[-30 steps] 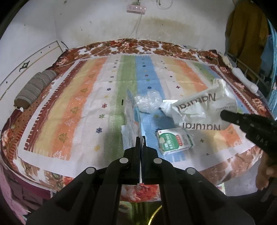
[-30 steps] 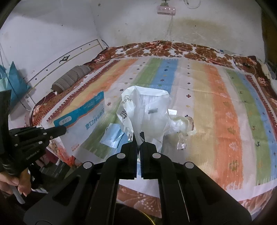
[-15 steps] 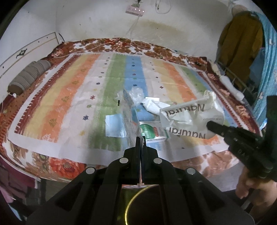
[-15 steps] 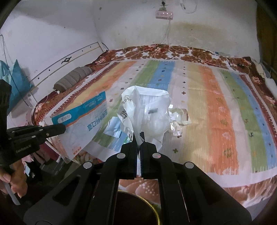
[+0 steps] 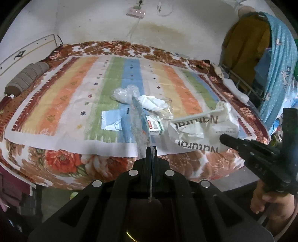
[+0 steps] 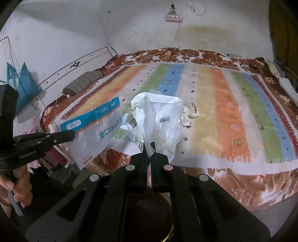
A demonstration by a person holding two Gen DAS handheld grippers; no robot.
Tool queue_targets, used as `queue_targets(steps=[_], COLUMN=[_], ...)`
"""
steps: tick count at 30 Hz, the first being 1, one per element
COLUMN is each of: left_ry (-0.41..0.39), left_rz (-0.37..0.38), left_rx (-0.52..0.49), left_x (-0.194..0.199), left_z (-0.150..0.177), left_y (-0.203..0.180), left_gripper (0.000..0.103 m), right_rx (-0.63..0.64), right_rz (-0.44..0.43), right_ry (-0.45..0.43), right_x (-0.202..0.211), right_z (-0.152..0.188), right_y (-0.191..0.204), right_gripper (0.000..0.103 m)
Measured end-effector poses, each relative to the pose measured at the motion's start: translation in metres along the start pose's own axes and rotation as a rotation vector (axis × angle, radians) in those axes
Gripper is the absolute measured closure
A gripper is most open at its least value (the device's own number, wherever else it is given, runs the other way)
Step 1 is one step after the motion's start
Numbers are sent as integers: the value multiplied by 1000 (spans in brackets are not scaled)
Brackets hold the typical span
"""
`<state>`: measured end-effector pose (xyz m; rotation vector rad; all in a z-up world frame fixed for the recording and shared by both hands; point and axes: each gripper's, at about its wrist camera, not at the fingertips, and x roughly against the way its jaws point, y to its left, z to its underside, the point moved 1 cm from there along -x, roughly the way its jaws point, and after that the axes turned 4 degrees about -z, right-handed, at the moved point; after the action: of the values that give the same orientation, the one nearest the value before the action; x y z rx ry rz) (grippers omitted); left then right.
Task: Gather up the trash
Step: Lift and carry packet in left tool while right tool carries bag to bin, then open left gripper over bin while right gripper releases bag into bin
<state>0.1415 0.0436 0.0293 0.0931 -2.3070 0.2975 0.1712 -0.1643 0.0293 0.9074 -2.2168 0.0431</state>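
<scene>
My left gripper [image 5: 151,149] is shut on a clear plastic wrapper with a blue printed band [image 5: 138,119]; it shows flat in the right wrist view [image 6: 96,128]. My right gripper [image 6: 148,147] is shut on a white plastic bag printed "Natural" [image 6: 158,121], also in the left wrist view [image 5: 201,128]. Both are held in the air off the near edge of the bed. On the striped bedsheet [image 5: 74,96] lie a green and white carton [image 5: 155,126], a blue paper scrap [image 5: 111,119], crumpled clear plastic [image 5: 124,93] and white wrappers [image 5: 152,102].
A dark round bin with a yellow rim [image 6: 149,214] sits below the grippers at the bed's near side. A grey bolster [image 5: 26,78] lies at the bed's left end. Clothes [image 5: 260,55] hang at the right. A power strip [image 6: 173,17] is on the wall.
Both grippers have drawn back from the bed with their items held, so the bed's near edge and the bin below have come into view. The trash on the sheet has stayed put.
</scene>
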Motion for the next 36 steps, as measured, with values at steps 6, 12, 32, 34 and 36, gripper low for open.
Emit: queue_targets(steps=[6,12,32,34,36], left_ry=[-29,-42,84,94,101], left_rz=[13,13,132,107,95], left_rx=[-17,-51,14,18,19], left_x=[14,20,19,18,18], left_z=[25,50,125,134,140], left_y=[-14,-26,-32,-31,-32], left_gripper=[103,103,103,103,103], right_rx=[-13,-44,-48,-53,-64], right_rz=[1,-11,13,33,51], right_ry=[4,7,104,122,142], right_x=[10,19,21,19,16], right_z=[21,42,115,124,131], right_y=[4,4,28,29,29], right_gripper=[101,101,101,101,101])
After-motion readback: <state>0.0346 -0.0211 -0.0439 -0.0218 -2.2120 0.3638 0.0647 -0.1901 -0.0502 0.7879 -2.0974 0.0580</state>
